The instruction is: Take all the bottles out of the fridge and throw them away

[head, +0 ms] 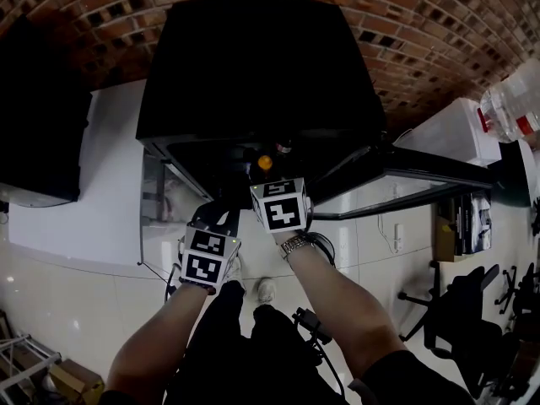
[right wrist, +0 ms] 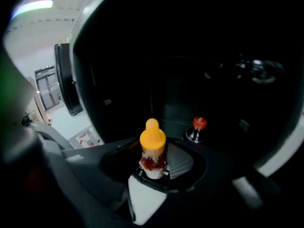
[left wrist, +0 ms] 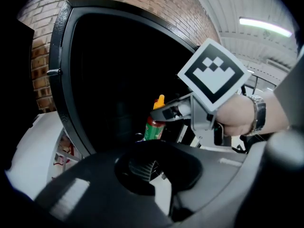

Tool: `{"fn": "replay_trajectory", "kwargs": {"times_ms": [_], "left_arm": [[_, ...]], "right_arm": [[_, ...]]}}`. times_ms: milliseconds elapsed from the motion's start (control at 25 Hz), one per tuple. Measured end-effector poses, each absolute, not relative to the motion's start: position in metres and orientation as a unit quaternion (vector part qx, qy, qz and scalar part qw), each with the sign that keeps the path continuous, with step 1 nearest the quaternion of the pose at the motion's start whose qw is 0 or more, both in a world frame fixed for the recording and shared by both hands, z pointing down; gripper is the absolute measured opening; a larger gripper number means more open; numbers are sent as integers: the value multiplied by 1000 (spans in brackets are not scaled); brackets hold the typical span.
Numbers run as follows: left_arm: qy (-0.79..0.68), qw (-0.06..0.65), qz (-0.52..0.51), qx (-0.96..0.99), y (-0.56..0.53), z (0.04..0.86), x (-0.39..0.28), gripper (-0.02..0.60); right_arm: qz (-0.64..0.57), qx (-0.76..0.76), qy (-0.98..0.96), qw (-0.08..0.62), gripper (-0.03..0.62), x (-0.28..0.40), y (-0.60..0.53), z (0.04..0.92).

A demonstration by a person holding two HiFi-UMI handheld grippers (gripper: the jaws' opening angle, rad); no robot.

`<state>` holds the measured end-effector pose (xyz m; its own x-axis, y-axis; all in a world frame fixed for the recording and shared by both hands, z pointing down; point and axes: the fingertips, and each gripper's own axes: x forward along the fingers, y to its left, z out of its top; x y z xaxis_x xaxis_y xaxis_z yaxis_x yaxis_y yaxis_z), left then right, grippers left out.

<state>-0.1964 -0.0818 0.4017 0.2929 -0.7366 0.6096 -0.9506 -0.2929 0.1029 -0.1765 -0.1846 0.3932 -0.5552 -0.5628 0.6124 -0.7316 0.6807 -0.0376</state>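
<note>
- Only the right gripper view shows the grip up close. There the right hand-held gripper (right wrist: 154, 170) is seen pinched on the neck of a small plastic bottle with a rounded orange cap (right wrist: 152, 144), with a ribbed black pad set against it.
- The green-and-red label of that bottle (left wrist: 155, 126) is shown by the left gripper view alone, where the bottle is seen at the mouth of the open matt black fridge (left wrist: 109, 80).
- Deeper in the dark interior, a second bottle with a red cap (right wrist: 199, 123) is caught only by the right gripper view.
- The left hand-held gripper (left wrist: 147, 167) is held spread, and nothing is seen between its jaws.
- The whole fridge is taken in by the head view, set against a rough red brick wall (head: 422, 24) above a glossy white floor (head: 84, 310).
</note>
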Motion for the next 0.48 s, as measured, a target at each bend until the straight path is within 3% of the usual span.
{"fn": "replay_trajectory", "kwargs": {"times_ms": [480], "left_arm": [[-533,234,242,776,-31,418,-106,3]], "right_arm": [[166,361,-865,305,150,-68,-81,418]]}}
